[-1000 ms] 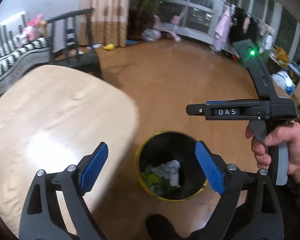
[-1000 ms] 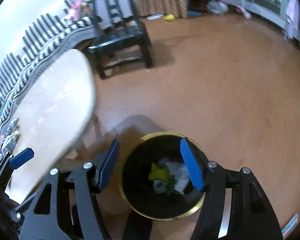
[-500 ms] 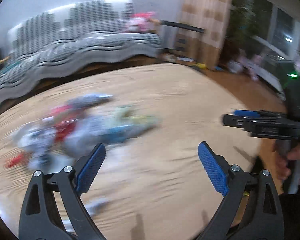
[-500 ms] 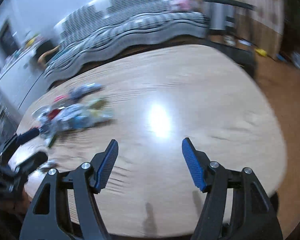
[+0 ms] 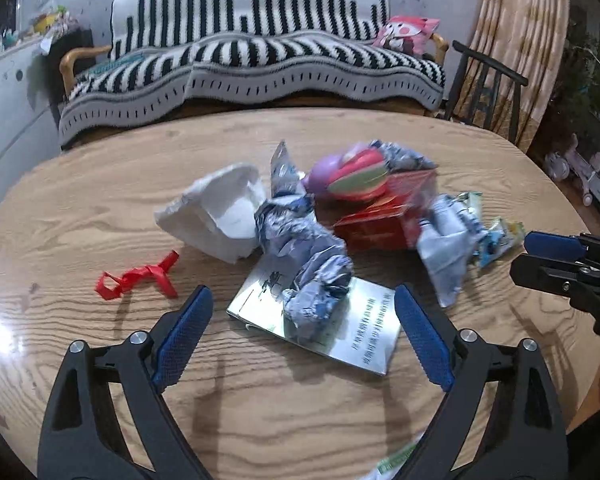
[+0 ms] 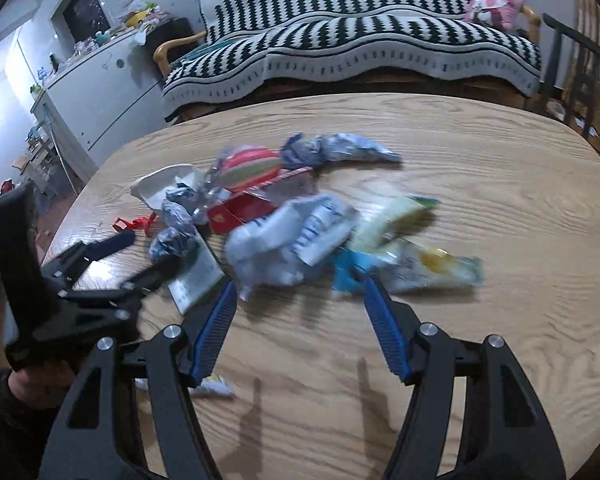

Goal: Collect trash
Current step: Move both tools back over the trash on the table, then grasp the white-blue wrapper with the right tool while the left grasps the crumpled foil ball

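Across the middle of the wooden table [image 5: 100, 360] a heap of trash is lying, and both claws are hanging over its near edge. Between the spread fingers of the left gripper [image 5: 302, 336], whose jaws are closing with nothing pressed by the pads, a crumpled blue-white wrapper [image 5: 304, 264] is sitting on top of a flat silver packet [image 5: 360, 328]; the packet's near part is lying in the gap, seemingly below the pads. Beyond them a white tissue [image 5: 220, 216], a red box [image 5: 380, 220] and a pink striped ball-like thing [image 5: 348, 178] are piled, and a red ribbon [image 5: 136, 278] is lying apart to the left. Over the right end of the heap the right gripper [image 6: 300, 328] is standing moderately wide and empty, with a pale crumpled bag [image 6: 292, 236] and a yellow snack packet [image 6: 432, 266] lying just past its fingertips. Behind the table a striped sofa [image 5: 260, 56] is standing.
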`<state>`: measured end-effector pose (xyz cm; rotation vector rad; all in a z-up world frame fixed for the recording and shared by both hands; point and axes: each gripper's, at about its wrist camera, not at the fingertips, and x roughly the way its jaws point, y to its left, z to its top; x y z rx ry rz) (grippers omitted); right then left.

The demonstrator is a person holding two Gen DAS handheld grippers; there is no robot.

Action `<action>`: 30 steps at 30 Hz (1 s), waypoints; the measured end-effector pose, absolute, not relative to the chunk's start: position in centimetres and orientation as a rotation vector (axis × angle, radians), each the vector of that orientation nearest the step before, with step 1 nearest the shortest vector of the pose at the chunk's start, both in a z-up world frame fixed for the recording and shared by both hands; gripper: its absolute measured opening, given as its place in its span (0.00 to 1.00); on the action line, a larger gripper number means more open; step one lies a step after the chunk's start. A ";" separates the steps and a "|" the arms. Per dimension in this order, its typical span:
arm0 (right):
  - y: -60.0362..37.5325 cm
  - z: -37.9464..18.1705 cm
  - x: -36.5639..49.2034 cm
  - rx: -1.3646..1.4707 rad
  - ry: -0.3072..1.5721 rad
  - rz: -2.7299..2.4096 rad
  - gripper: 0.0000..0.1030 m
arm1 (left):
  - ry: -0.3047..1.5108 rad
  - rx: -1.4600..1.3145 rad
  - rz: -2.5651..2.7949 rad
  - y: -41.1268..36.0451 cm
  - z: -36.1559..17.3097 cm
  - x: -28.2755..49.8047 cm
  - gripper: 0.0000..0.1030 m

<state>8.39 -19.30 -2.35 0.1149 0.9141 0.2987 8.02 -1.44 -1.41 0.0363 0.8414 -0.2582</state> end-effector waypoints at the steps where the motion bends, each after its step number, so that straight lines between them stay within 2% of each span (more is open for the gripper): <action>1: -18.6 -2.4 8.8 0.107 0.914 0.311 0.62 | 0.842 0.027 -0.259 -1.3 -1.5 8.2 0.78; 2: -18.1 -2.5 9.0 0.102 0.914 0.319 0.62 | 0.839 0.018 -0.264 -1.3 -1.5 8.6 0.74; 4: -17.1 -2.7 9.7 0.093 0.914 0.329 0.62 | 0.842 -0.001 -0.269 -1.5 -1.9 9.5 0.59; 5: -16.8 -2.8 10.0 0.091 0.918 0.330 0.62 | 0.855 -0.005 -0.270 -1.5 -2.2 10.0 0.43; 6: -16.6 -2.9 10.2 0.087 0.920 0.331 0.62 | 0.876 -0.010 -0.266 -1.4 -2.5 10.2 0.33; 20: -14.7 -4.7 12.9 -0.066 0.908 0.241 0.69 | 0.820 -0.008 -0.293 -0.7 0.2 7.7 0.30; 21: -14.6 -4.9 13.0 -0.079 0.915 0.239 0.67 | 0.816 -0.008 -0.294 -0.8 0.3 7.6 0.30; 23: -14.6 -5.4 13.1 -0.079 0.928 0.254 0.51 | 0.812 -0.009 -0.294 -0.9 0.5 7.5 0.30; 26: -15.1 -4.7 12.4 -0.066 0.910 0.260 0.42 | 0.804 -0.014 -0.295 -0.9 1.1 7.1 0.30; 30: -16.2 -3.6 10.9 -0.018 0.904 0.297 0.40 | 0.790 -0.019 -0.303 -1.1 1.7 6.6 0.30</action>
